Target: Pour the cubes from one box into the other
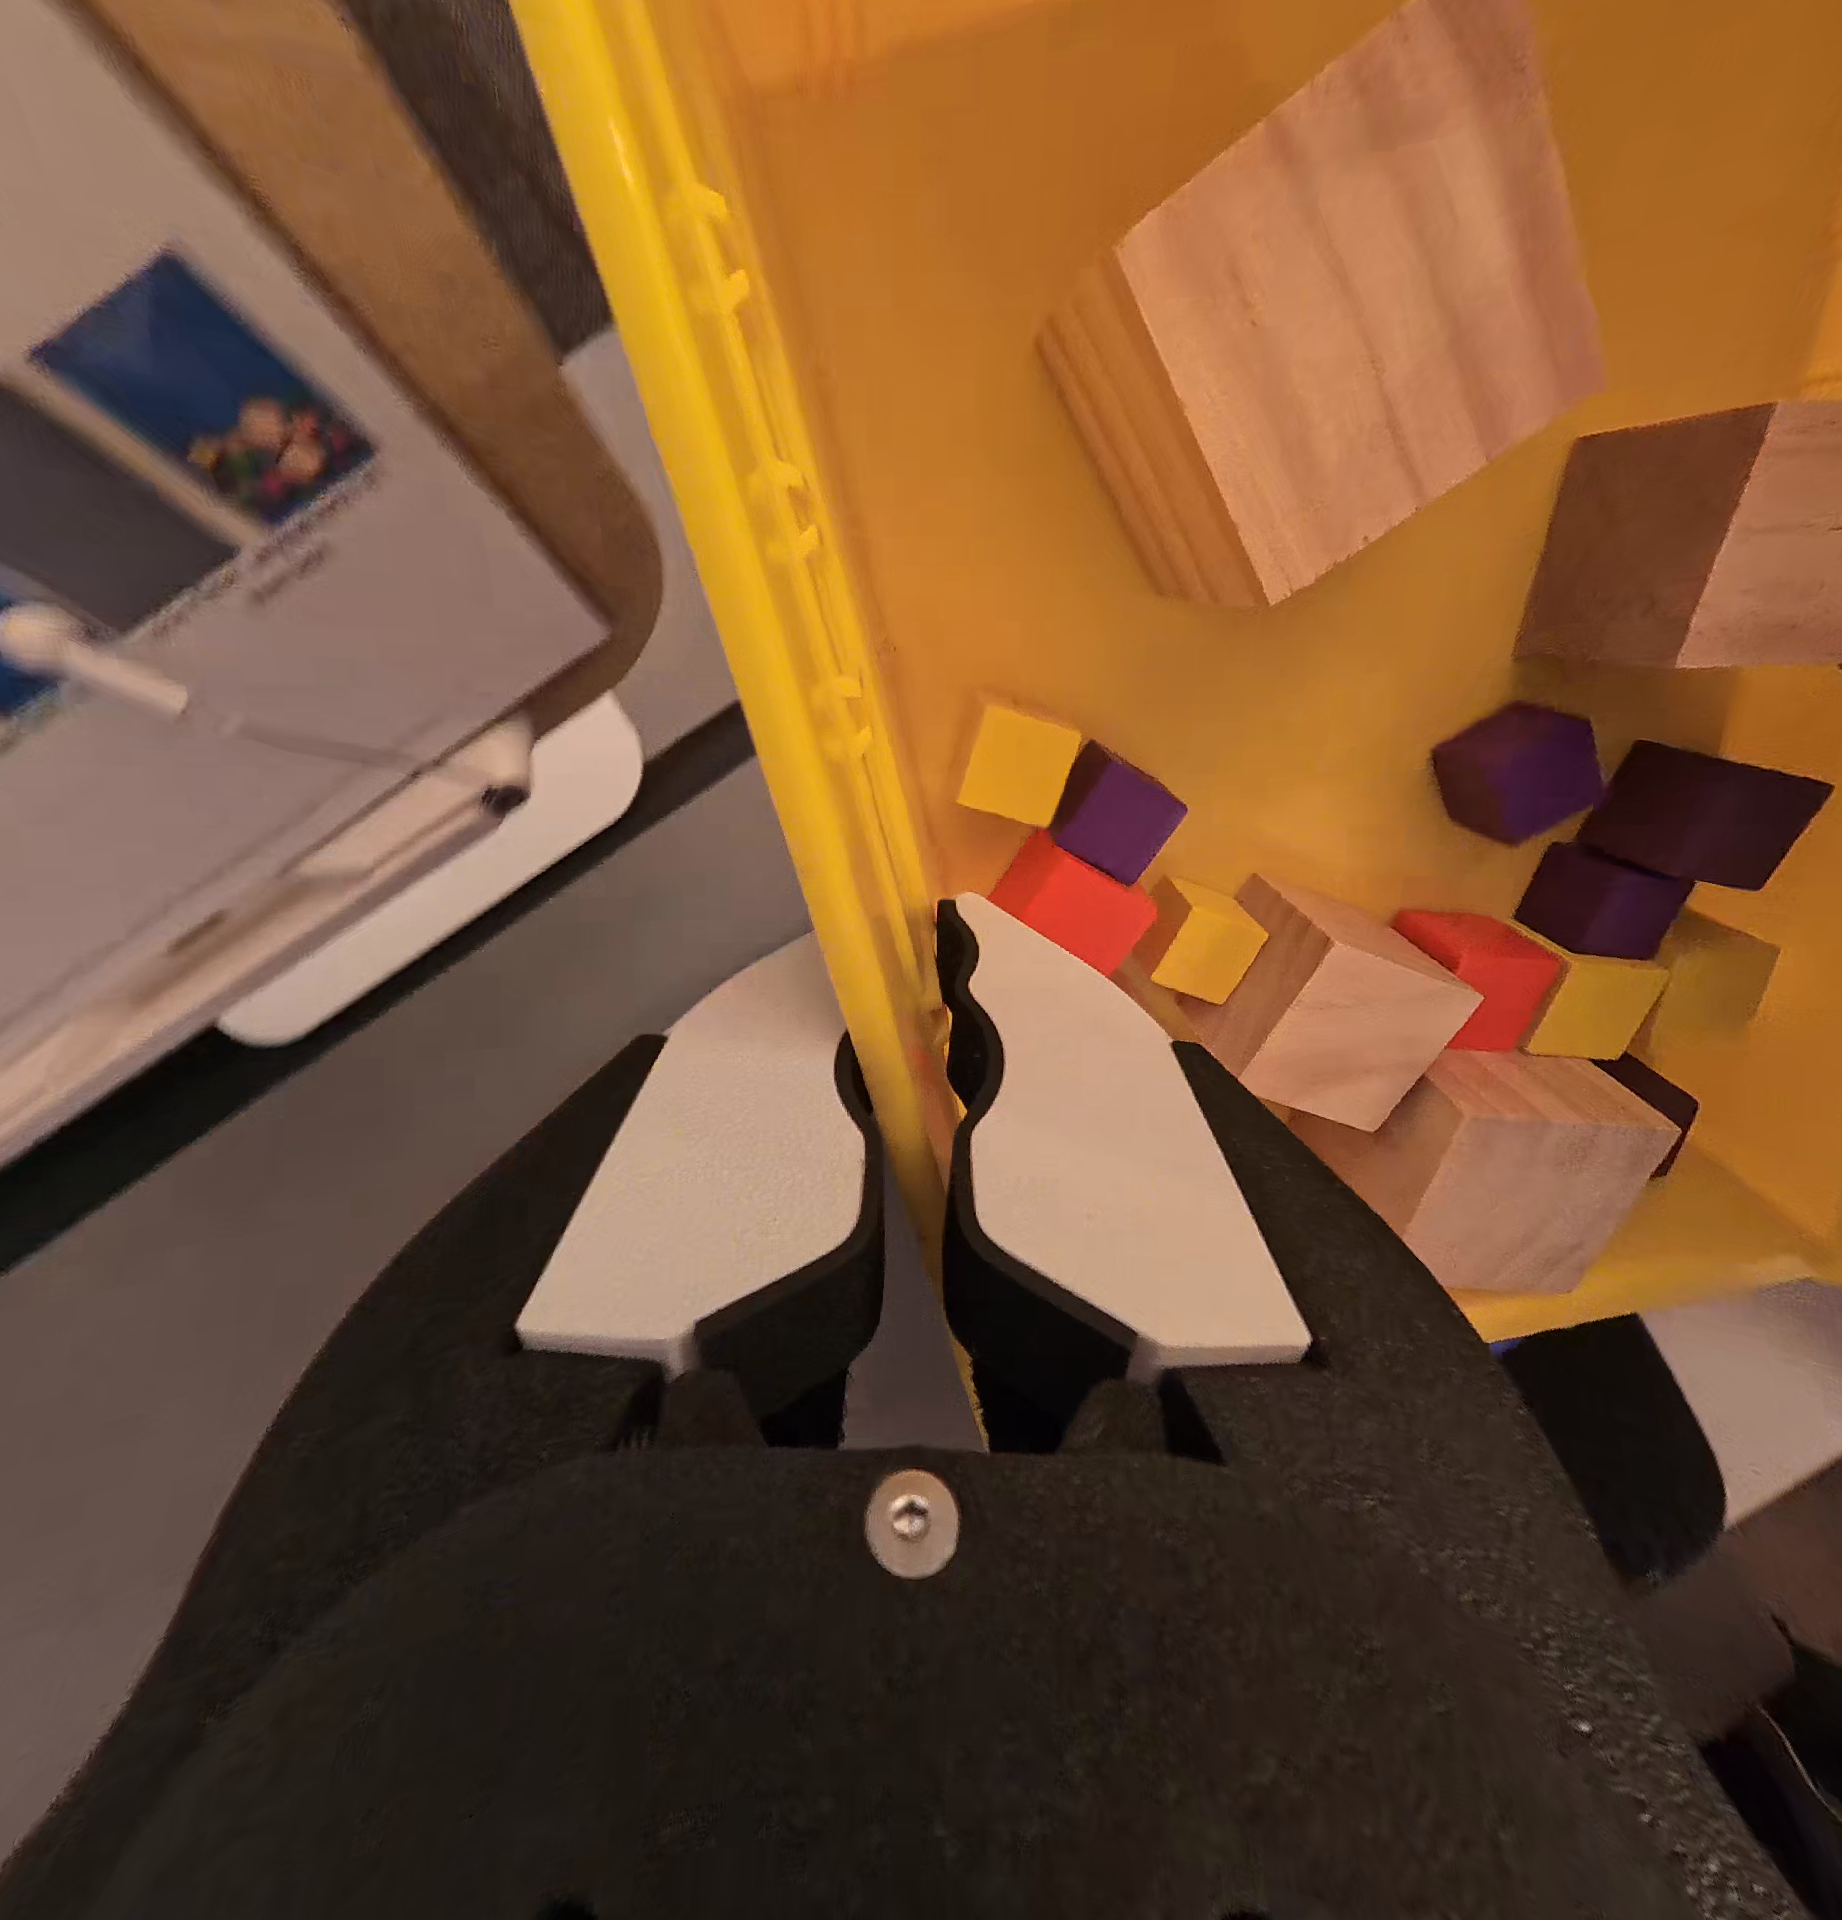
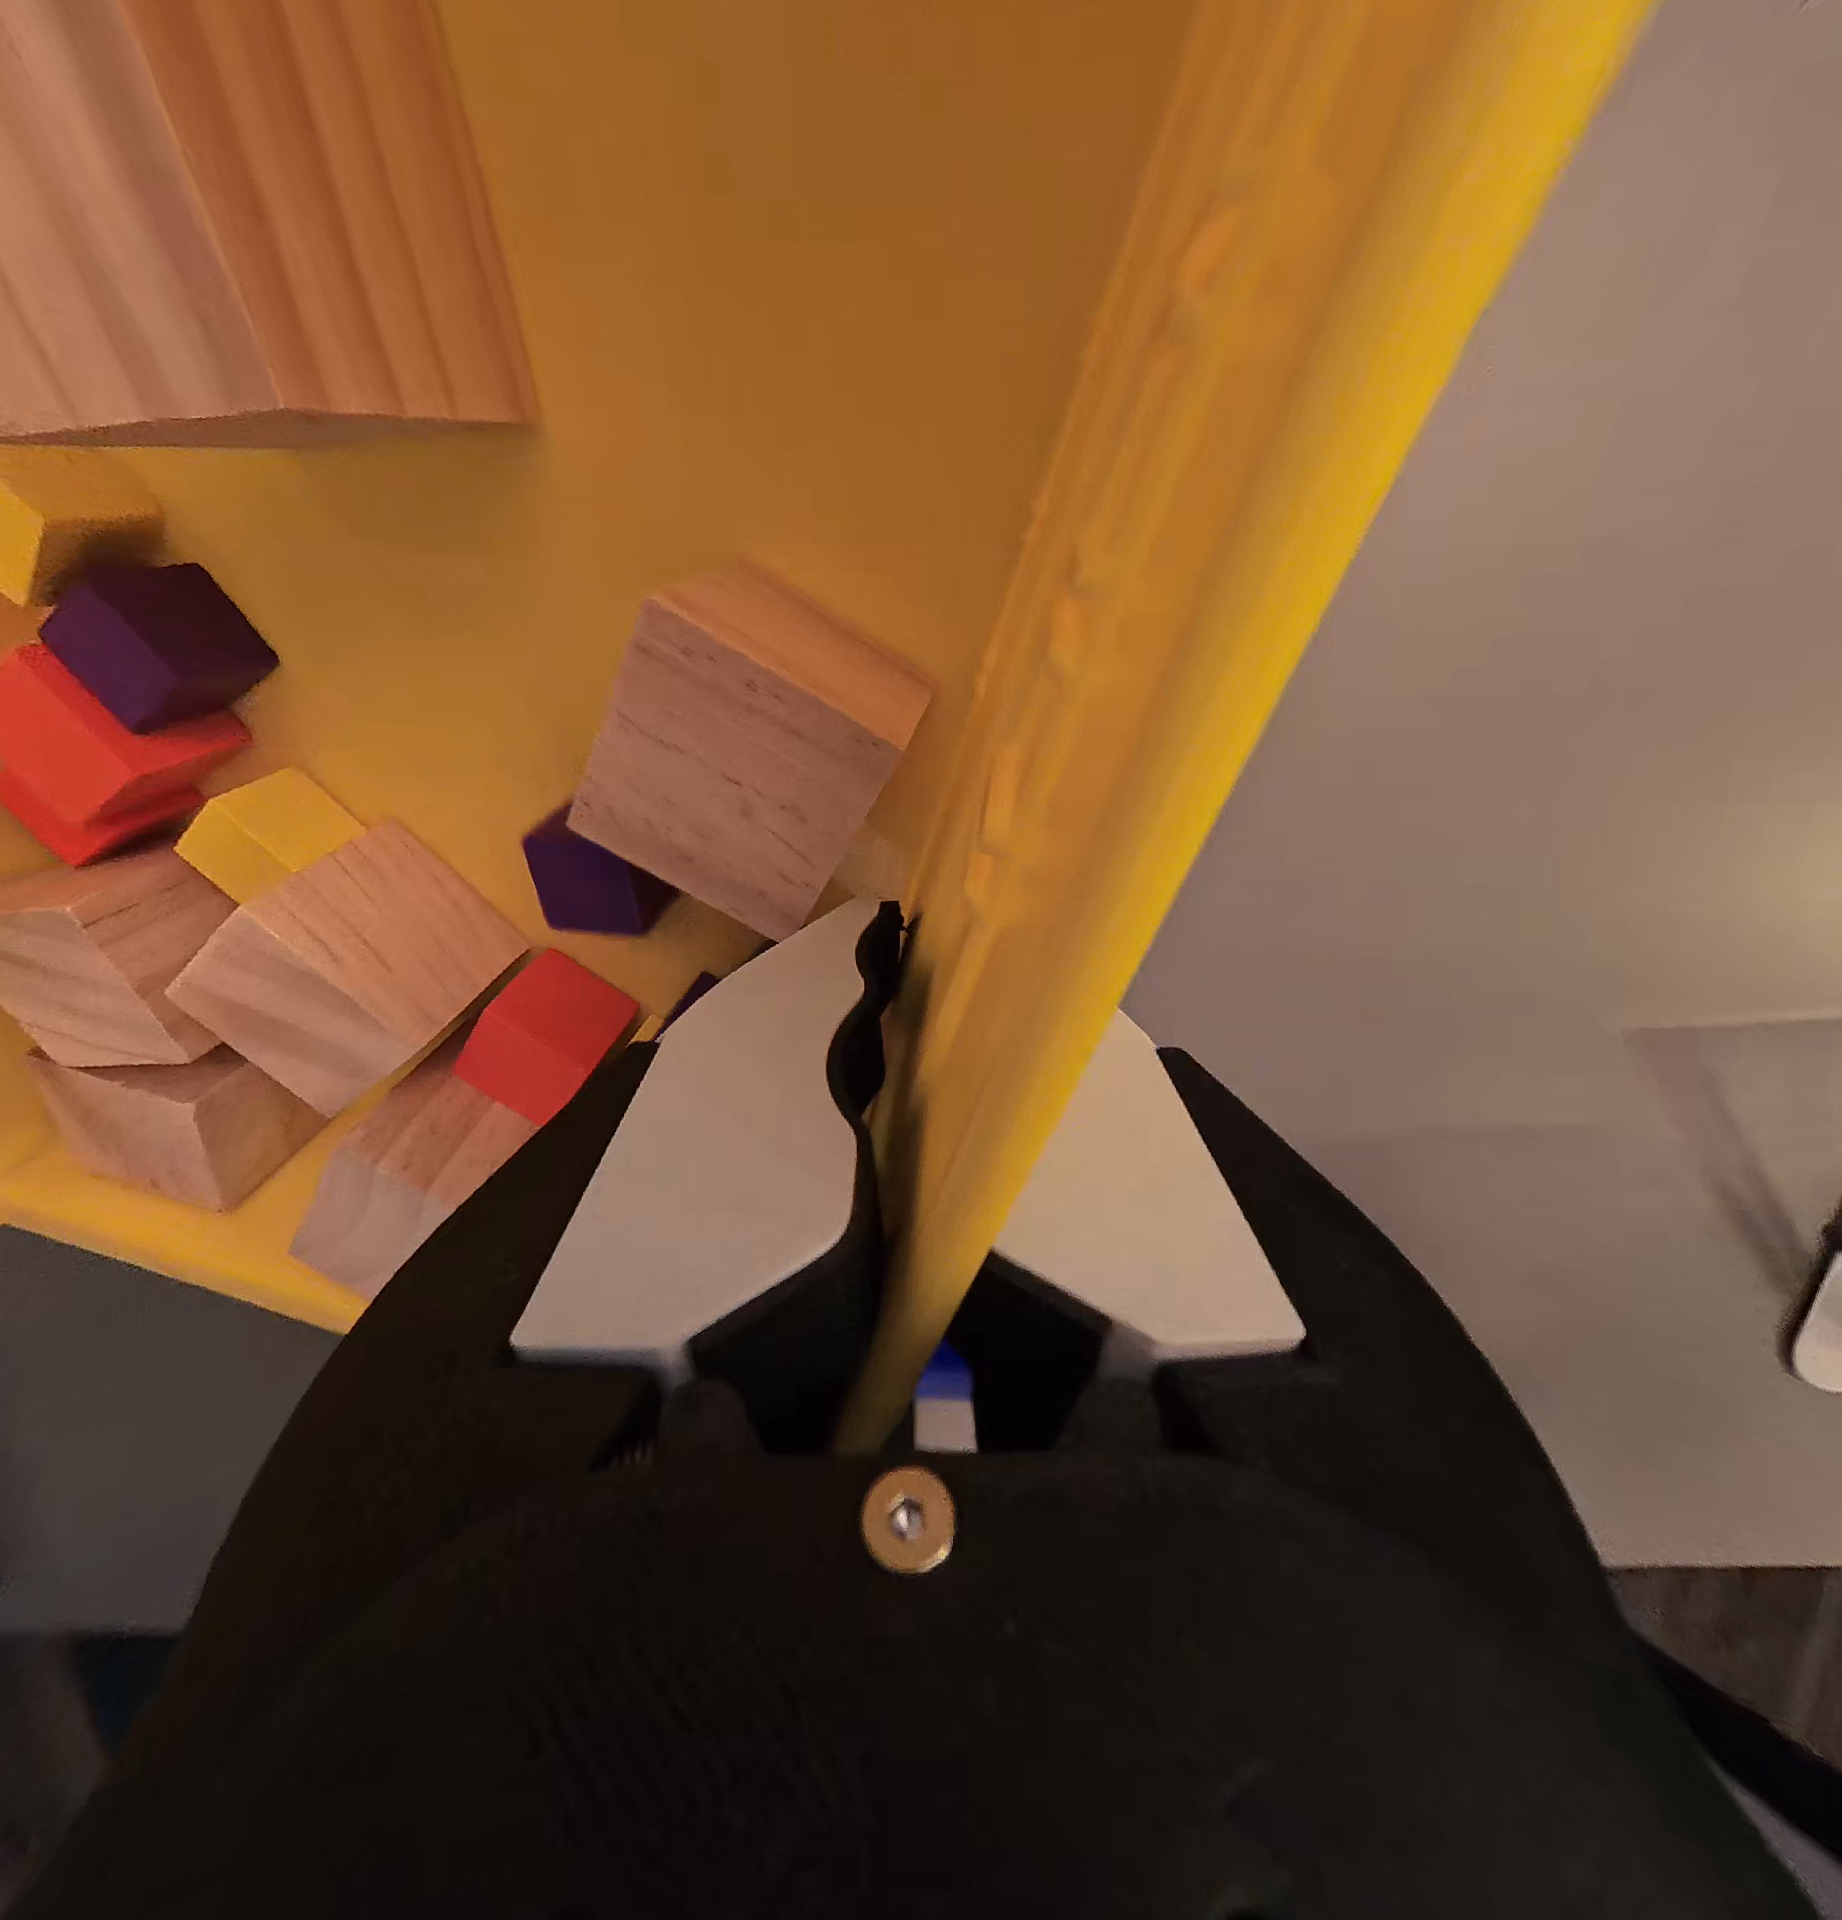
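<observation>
- The left claw (image 1: 901,1023) is clamped on one side wall of the yellow box (image 1: 1239,665), with one finger inside and one outside.
- The right claw (image 2: 912,1023) is pinching the opposite wall of the same box (image 2: 792,312).
- The box looks tipped, with the cubes bunched near the claws: plain wooden cubes (image 1: 1353,997), plus small red (image 1: 1073,899), purple (image 1: 1114,816) and yellow (image 1: 1016,758) ones.
- The second box isn't visible.
</observation>
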